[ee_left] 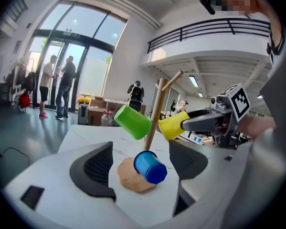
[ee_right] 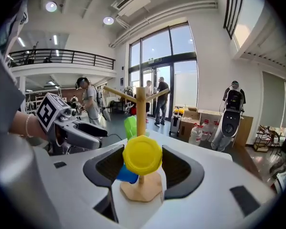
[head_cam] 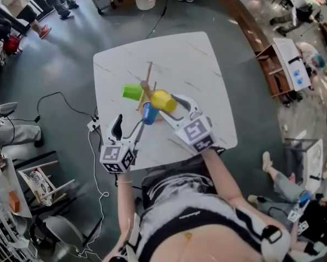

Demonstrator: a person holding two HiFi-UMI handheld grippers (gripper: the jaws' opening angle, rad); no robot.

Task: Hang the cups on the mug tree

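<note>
White marble table (head_cam: 207, 64) bears mug tree (ee_left: 154, 113); green cup (ee_left: 132, 122) and blue cup (ee_left: 150, 167) hang on it; right gripper (ee_right: 143, 162) pinches yellow cup (head_cam: 163, 100) by its sides, beside the trunk; left gripper (ee_left: 140, 171) spread, empty; cup judged light, stiff, slippery.

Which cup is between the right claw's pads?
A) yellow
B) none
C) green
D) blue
A: the right gripper view shows the yellow cup clamped between the pads of the right claw, while the green cup and blue cup are on the tree.
</note>
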